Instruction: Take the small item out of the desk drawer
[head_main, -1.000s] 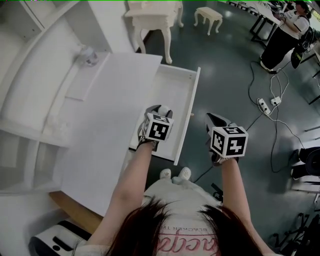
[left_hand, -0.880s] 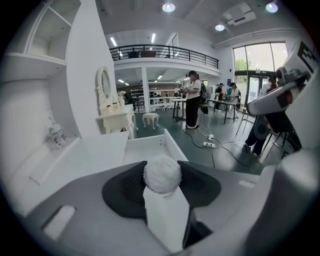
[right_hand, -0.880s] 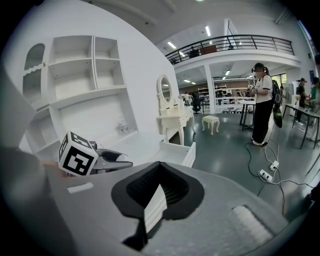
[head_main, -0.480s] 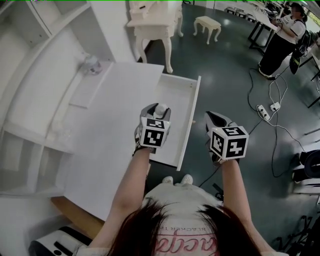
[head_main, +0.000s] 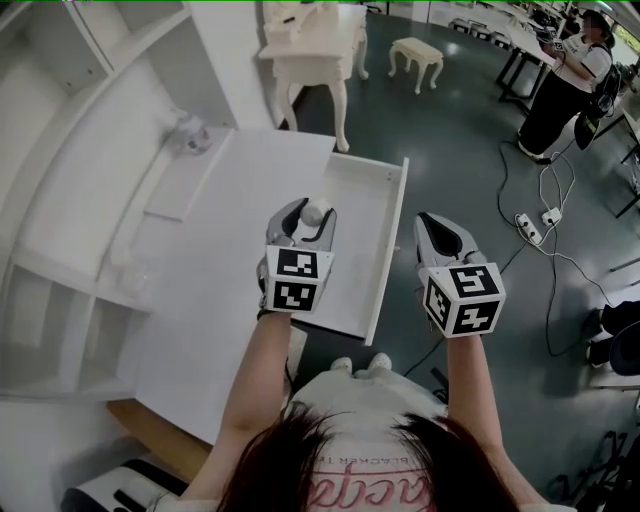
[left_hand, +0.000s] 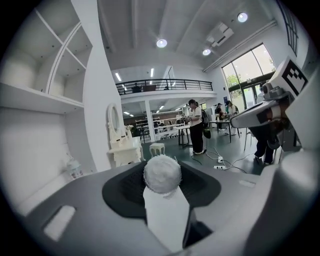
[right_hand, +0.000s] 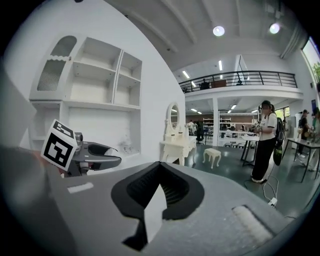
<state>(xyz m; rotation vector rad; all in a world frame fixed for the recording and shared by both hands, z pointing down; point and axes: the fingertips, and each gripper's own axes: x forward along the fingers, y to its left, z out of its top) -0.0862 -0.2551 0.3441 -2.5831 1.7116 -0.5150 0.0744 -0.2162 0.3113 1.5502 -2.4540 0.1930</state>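
Open hall, dark floor (head_main: 460, 130), white desk (head_main: 230, 230) with drawer (head_main: 385, 260) standing open. Left gripper (head_main: 303, 218) clamped on small fuzzy white ball (head_main: 316, 212), held above drawer's left edge, clear of drawer. Right gripper (head_main: 440, 232) empty, jaws together, just right of drawer front, over floor. 2 cables on floor further right.

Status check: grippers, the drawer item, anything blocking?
Left gripper shut on small white fuzzy-topped item. Right gripper shut, empty. Item out, held over the open drawer. Nothing in the way.
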